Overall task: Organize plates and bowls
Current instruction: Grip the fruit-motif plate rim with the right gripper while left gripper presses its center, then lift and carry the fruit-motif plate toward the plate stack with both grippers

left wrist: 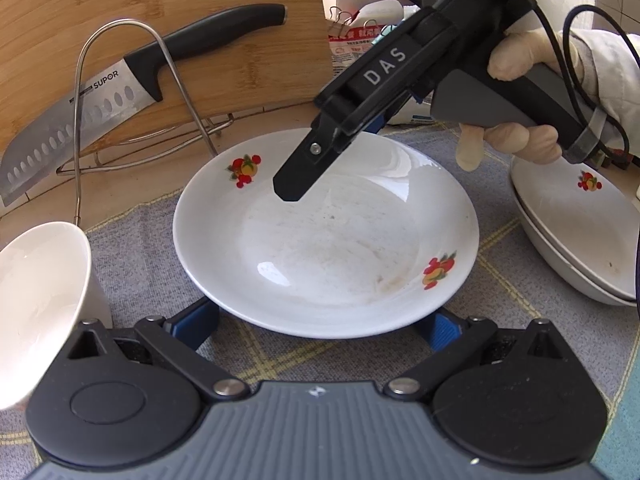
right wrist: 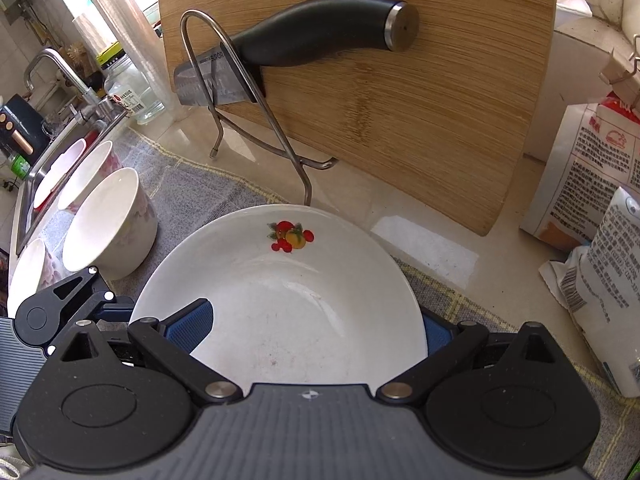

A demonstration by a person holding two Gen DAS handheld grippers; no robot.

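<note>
Jaws of both grippers stand wide, straddling the same fruit-print plate point(left wrist: 326, 236) from opposite rims; neither pad visibly clamps it.

1. Cutting board point(right wrist: 360, 80): leans at the counter's back edge, knife point(left wrist: 100, 100) in its wire rack.
2. Plate: lies flat on the grey mat point(left wrist: 132, 248), mid-counter.
3. Stacked plates point(left wrist: 576, 236): at the mat's right edge.
4. Bowls point(right wrist: 110, 220): near the sink-side edge.

Step in hand (judged): grasping the plate for stacking. Next move calls for closing the right gripper point(right wrist: 316, 326) on the rim, lifting level.

Left gripper point(left wrist: 320, 324): fingertips hidden under the plate. Contact cannot be confirmed.
</note>
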